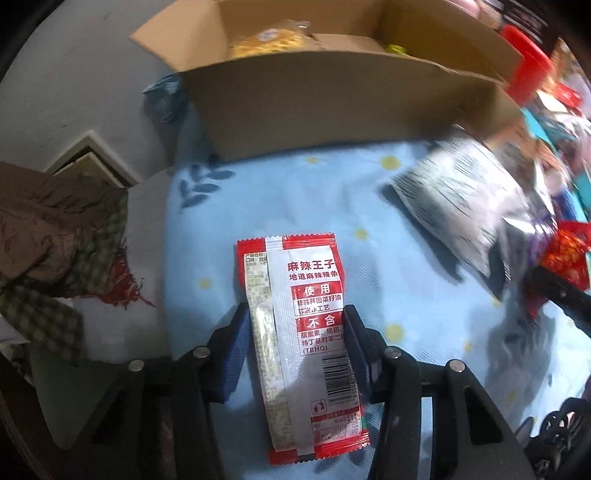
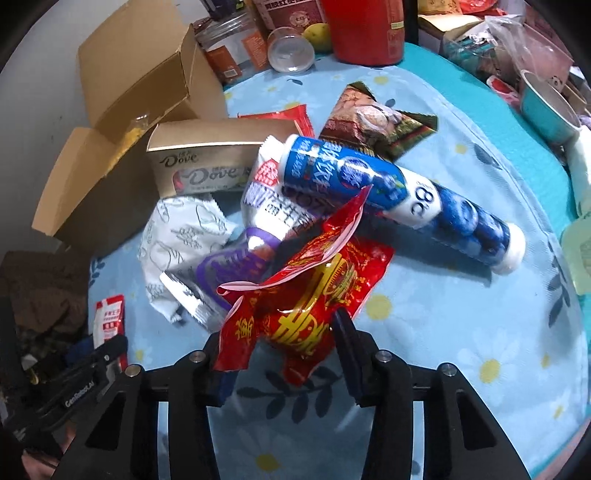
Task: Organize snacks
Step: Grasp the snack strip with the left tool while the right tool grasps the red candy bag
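Note:
A red-and-white spicy strip packet [image 1: 306,273] lies flat on the blue floral cloth [image 1: 295,184]. My left gripper [image 1: 295,310] is shut on its long edges, both blue pads against it. In the right wrist view the same packet [image 2: 109,317] shows at the far left. My right gripper [image 2: 279,328] is shut on a shiny red-and-gold packet [image 2: 314,295] at the near edge of a snack pile; that packet covers the left finger. The pile holds a blue tube [image 2: 388,192], a purple-and-white pouch [image 2: 266,206] and a white wrapper [image 2: 181,229].
An open cardboard box [image 1: 332,103] stands at the cloth's far edge, a yellow bag inside. A Dove box [image 2: 207,162] leans beside it. Jars, a red canister [image 2: 365,29] and a teal bowl [image 2: 546,107] crowd the back. Crumpled clothes [image 1: 55,229] lie left.

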`<state>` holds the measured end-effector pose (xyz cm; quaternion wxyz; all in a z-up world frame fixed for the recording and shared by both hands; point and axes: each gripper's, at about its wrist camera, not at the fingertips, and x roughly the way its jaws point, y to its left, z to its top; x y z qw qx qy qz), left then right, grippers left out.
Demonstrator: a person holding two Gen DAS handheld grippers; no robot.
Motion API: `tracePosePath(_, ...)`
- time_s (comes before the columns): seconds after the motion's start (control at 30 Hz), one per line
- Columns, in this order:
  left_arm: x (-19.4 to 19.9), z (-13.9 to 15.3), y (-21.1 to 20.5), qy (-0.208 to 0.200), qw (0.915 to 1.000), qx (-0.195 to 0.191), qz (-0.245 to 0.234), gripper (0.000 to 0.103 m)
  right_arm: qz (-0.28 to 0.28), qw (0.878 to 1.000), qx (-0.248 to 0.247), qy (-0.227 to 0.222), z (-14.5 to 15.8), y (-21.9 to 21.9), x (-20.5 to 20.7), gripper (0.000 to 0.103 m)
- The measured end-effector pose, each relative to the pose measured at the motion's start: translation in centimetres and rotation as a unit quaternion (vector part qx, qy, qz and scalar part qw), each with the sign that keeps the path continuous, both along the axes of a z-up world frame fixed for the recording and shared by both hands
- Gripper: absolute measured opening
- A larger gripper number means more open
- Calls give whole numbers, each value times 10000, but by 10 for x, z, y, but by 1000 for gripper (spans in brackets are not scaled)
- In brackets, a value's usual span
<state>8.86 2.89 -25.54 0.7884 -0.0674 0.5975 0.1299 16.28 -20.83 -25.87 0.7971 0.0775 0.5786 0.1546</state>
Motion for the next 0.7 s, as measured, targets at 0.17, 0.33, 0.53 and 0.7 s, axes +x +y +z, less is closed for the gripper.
tracePosePath(0.17, -10, 2, -19, 29, 9993, -166, -329, 49, 132, 9998, -92, 131, 2, -9, -21, 46)
tracePosePath(0.33, -20, 1, -28, 65, 9983, -198, -548, 49, 322, 9989, -99, 320, 2, -17, -45, 46)
tracePosePath(0.53, -23, -2, -31, 84, 9979, -139, -631, 50, 274, 9980, -174, 536, -1, -24, -64, 50)
tracePosePath(0.7, -24, -3, -35, 28, 9979, 29, -653, 57, -42, 9979, -300, 573, -1, -25, -57, 58)
